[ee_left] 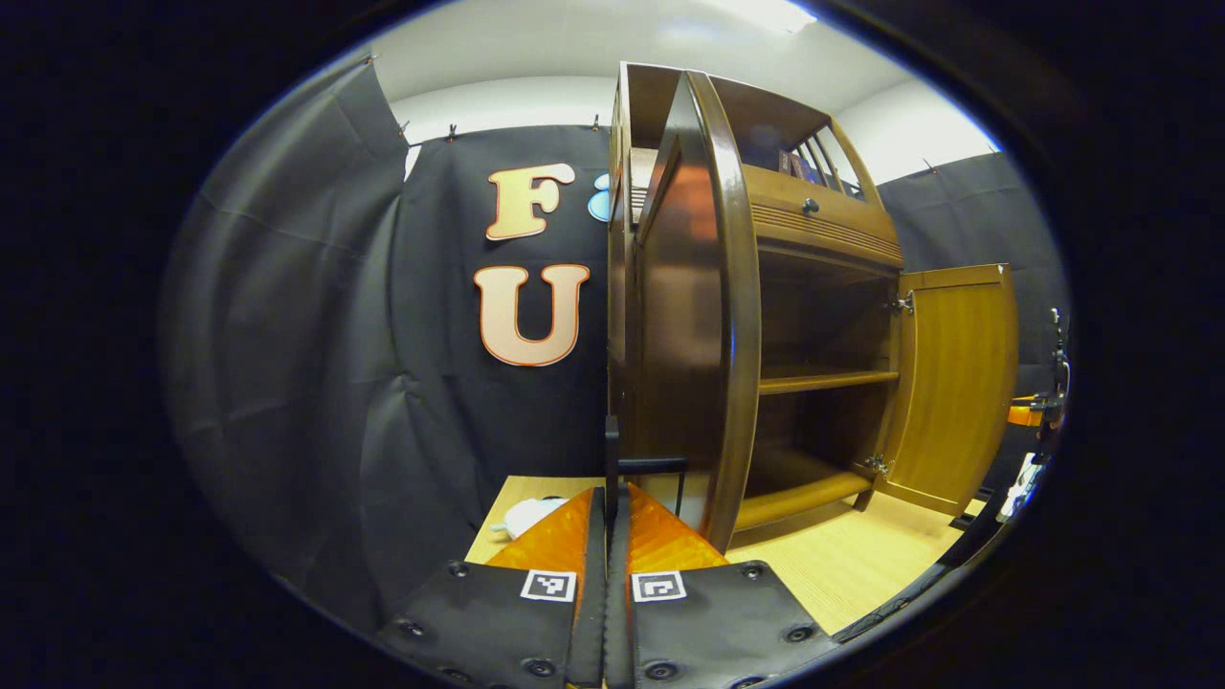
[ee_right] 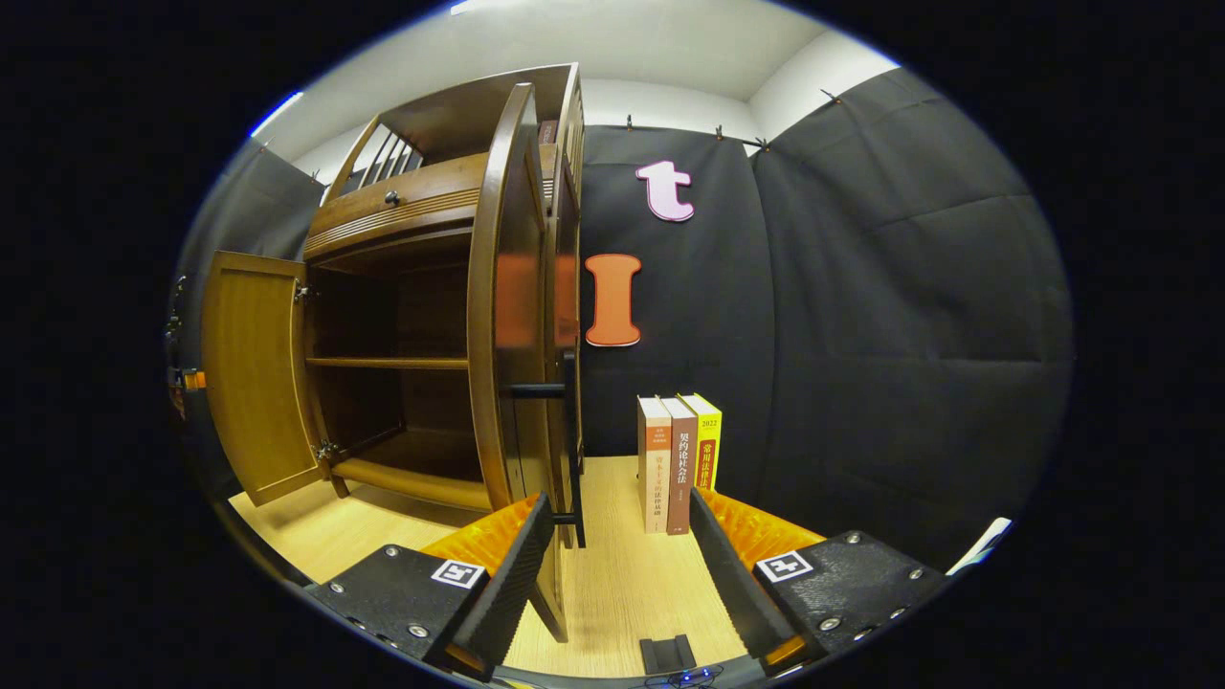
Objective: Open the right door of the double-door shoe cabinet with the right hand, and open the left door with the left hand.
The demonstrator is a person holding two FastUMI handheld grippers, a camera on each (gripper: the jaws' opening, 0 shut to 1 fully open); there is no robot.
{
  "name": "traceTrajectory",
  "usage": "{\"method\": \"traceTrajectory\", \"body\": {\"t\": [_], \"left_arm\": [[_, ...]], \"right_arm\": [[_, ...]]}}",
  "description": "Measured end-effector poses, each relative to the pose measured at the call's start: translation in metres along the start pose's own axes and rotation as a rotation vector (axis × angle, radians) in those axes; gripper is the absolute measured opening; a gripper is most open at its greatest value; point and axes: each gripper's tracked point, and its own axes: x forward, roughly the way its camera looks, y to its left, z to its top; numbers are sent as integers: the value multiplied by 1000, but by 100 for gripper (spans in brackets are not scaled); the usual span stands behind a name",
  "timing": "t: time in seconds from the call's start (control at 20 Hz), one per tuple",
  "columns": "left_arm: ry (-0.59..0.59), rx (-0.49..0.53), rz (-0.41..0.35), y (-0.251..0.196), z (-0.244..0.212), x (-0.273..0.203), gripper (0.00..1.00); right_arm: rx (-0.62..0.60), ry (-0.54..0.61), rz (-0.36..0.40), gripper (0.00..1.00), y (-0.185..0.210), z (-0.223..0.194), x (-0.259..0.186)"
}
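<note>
In the left gripper view, the left tool has its fingers pressed together on the thin black handle of the left door, which rises straight ahead of the fingertips. That door stands swung out from the cabinet, edge-on just right of the tool. Past it the shelves are bare, and the right door hangs open far to the right. A white thing, too blurred to identify, lies on the desk just left of the fingertips.

In the right gripper view, the right tool has its fingers spread wide, pinching nothing. The right door stands open edge-on just ahead and left of the tool, its lower corner reaching down beside the left finger; whether they touch I cannot tell. Its black handle sits ahead between the fingers, apart from both. Three books stand upright on the desk, ahead and slightly right. The left door hangs open far left, beyond the cabinet and its shelves.
</note>
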Motion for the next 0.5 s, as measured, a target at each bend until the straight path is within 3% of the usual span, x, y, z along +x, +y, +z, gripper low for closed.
{"method": "traceTrajectory", "body": {"t": [0.2, 0.25, 0.3, 0.4, 0.45, 0.5], "left_arm": [[-8, -11, -30, 12, 0, -1, 8], [3, -8, -23, 13, -4, -4, 14], [13, 12, -7, 12, -6, -8, 12], [47, 57, 29, 9, -19, -20, 12], [71, 70, 51, 11, -31, -31, 13], [91, 74, 70, 11, -41, -40, 13]], "right_arm": [[8, 13, -10, 90, -3, -1, 2], [10, 16, -17, 92, -4, -3, 3], [10, 16, -24, 94, -5, -3, 2], [3, 15, -31, 88, -4, -2, 2], [-2, 15, -31, 94, -4, -2, 1], [-2, 13, -30, 94, -4, -2, 1]]}}
